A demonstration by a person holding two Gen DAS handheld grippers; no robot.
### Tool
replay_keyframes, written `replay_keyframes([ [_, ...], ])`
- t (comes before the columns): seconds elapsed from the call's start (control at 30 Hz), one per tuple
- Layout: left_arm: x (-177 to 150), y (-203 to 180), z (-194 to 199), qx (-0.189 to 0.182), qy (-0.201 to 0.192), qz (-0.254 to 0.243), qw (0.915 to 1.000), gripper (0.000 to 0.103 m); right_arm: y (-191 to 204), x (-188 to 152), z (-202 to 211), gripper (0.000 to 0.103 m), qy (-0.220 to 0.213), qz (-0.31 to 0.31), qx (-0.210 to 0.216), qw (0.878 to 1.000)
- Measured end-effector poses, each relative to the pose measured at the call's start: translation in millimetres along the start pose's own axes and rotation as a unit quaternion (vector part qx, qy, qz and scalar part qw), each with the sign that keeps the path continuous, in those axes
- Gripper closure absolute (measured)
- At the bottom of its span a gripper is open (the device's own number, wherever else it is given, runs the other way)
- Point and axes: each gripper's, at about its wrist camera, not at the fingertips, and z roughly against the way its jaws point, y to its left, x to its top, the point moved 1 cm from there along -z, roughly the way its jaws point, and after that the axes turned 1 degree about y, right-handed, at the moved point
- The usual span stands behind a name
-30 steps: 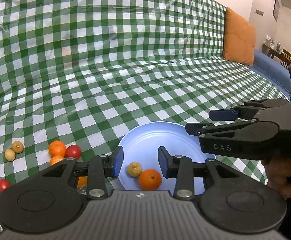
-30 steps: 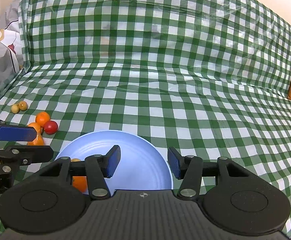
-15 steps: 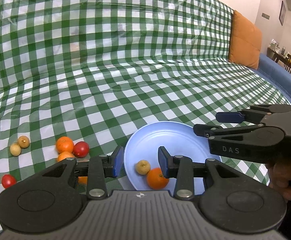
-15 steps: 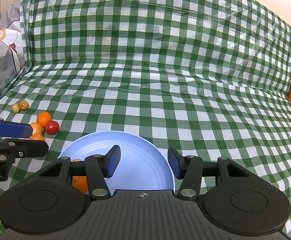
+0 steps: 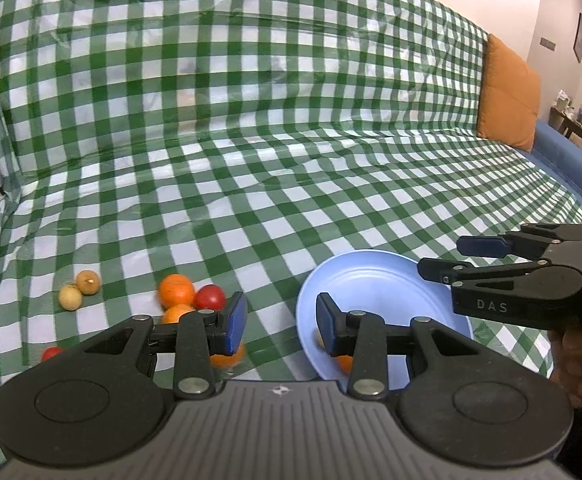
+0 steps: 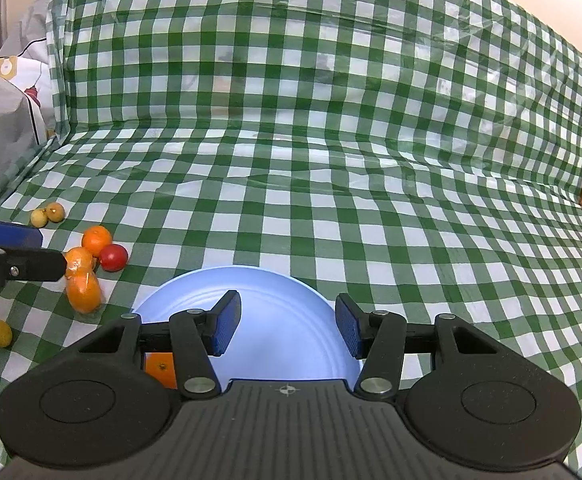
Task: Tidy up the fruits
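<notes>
Fruits: most lie loose on the checked cloth (image 5: 251, 208) to the left of the blue plate (image 5: 375, 280); only two small bits of fruit show on the plate, at its near edge, mostly hidden behind the left gripper's finger.
Nearest cluster: two oranges (image 5: 177, 285) and a red fruit (image 5: 209, 297) touching one another, just left of the plate; a wrapped orange (image 6: 84, 292) lies nearer the camera, beside the plate's left rim.
Farther fruit: two pale yellow-brown fruits (image 5: 79, 290) sit together well left of the plate; a second red one (image 5: 52, 353) and a small yellow one (image 6: 1, 333) lie apart, low on that side.
Left gripper (image 5: 281, 322): jaws apart, nothing between the pads, aimed at the strip of cloth between plate and cluster.
Right gripper (image 6: 287, 326): jaws apart and empty, hovering over the plate.
Step in hand: judged as the left gripper lining up on another fruit, with the wrapped orange closest.
Next move calls for: lowering the pads either side of a single fruit without nudging its neighbours, since round fruit rolls, then closing gently and carrying it right onto the plate.
</notes>
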Motion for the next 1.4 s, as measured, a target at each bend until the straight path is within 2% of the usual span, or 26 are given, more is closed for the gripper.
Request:
replay_keyframes([
  [0.2, 1, 13, 6, 0.005, -0.004, 0.007, 1.0000, 0.063, 7, 3, 0, 0.049, -0.004, 0.000, 0.007, 1.000],
  [0.4, 0, 24, 10, 0.008, -0.003, 0.008, 0.9999, 0.078, 17, 5, -1, 0.049, -0.006, -0.004, 0.016, 1.000],
  [0.73, -1, 46, 13, 0.019, 0.002, 0.031, 0.9993, 0.078, 51, 12, -2, 0.049, -0.018, -0.010, 0.049, 0.999],
  [1.0, 5, 83, 16, 0.042, 0.001, 0.090, 0.9951, 0.078, 84, 9, -4, 0.049, -0.031, -0.009, 0.087, 0.996],
  [1.17, 3, 127, 10, 0.071, 0.030, 0.169, 0.9825, 0.078, 97, 8, -6, 0.049, -0.041, -0.013, 0.117, 0.992],
  [1.27, -4, 157, 4, 0.088, 0.061, 0.230, 0.9674, 0.074, 106, 5, -13, 0.049, -0.035, -0.006, 0.131, 0.991],
  [1.33, -9, 174, 1, 0.095, 0.076, 0.263, 0.9571, 0.065, 111, 3, -17, 0.046, -0.032, -0.002, 0.142, 0.989],
  [1.4, -13, 188, -3, 0.106, 0.089, 0.287, 0.9478, 0.061, 118, 2, -24, 0.043, -0.022, 0.005, 0.147, 0.989],
])
